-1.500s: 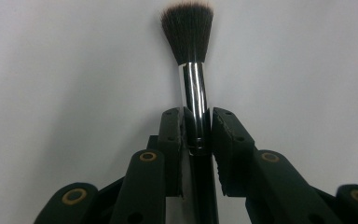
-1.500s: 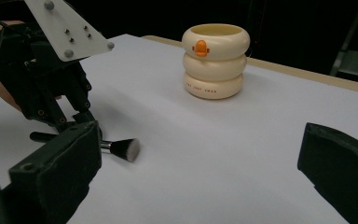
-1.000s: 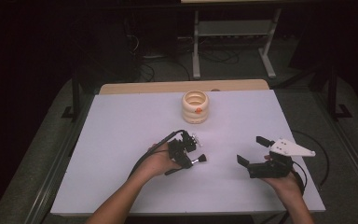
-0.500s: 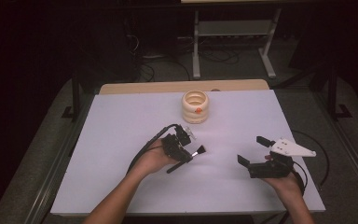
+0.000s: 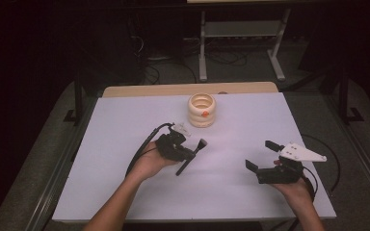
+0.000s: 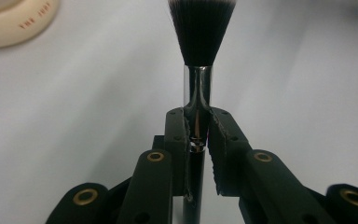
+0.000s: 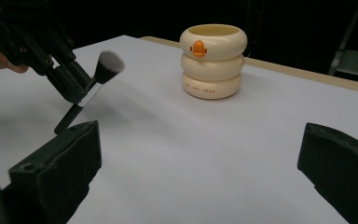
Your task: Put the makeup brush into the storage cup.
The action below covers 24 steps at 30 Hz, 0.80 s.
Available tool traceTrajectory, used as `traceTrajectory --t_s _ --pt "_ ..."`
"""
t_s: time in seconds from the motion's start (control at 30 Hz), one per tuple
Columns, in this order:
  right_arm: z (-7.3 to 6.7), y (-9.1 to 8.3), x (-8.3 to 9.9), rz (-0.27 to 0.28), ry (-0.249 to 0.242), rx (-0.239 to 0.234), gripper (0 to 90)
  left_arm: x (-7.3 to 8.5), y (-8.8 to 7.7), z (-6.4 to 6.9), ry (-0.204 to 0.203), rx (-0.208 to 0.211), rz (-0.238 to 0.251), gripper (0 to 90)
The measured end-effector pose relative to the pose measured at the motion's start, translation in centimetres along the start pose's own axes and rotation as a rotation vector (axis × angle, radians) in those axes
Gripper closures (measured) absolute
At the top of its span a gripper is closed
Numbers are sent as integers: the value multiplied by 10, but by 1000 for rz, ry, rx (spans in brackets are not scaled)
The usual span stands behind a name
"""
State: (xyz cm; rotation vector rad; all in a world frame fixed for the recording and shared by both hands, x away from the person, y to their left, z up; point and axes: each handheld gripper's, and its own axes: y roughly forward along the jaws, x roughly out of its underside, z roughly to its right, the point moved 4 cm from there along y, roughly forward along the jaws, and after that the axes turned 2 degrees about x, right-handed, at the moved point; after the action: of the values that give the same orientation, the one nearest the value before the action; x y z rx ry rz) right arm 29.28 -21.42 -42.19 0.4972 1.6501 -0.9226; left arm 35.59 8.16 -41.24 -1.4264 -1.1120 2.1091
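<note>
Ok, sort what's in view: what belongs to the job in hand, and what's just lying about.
In the job:
- makeup brush, clamped in the left gripper
- cream ringed holder, open-topped, likely its destination
- right gripper, jaws wide apart, nothing held

Lying about:
- metal stand and cables on the floor beyond the table

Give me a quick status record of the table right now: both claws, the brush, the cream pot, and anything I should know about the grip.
left claw: shut on the brush, pads clamped on its metal ferrule
brush: held off the table, tilted, bristles pointing toward the pot
right claw: open, nothing between the jaws, near the right front of the table
cream pot: upright, three stacked rings, orange mark on its side, open top, apart from both claws
table: white surface, wooden strip along the far edge
grip note: handle runs down between the jaws, below the pads
</note>
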Motion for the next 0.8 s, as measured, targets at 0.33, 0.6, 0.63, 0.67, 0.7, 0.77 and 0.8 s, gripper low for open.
traceTrajectory --t_s 0.33,0.6,0.63,0.67,0.7,0.77,0.8 --pt "1 1 1 -4 -7 0 0 4 -10 -2 -1 31 60 780" --pt "0 1 1 -7 -10 -2 0 3 -16 -1 3 52 98 780" --pt "1 1 1 -7 -11 -1 0 2 -19 -1 2 55 109 780" --pt "0 1 1 -7 -9 -2 0 2 -20 -1 -1 59 117 780" --pt "0 1 1 -7 -9 -2 0 2 -22 -1 1 59 120 780" --pt "0 1 1 -12 -4 -4 0 2 -26 -1 1 65 136 779" --pt "0 2 1 -10 -9 -2 0 2 -27 -2 8 66 138 780"
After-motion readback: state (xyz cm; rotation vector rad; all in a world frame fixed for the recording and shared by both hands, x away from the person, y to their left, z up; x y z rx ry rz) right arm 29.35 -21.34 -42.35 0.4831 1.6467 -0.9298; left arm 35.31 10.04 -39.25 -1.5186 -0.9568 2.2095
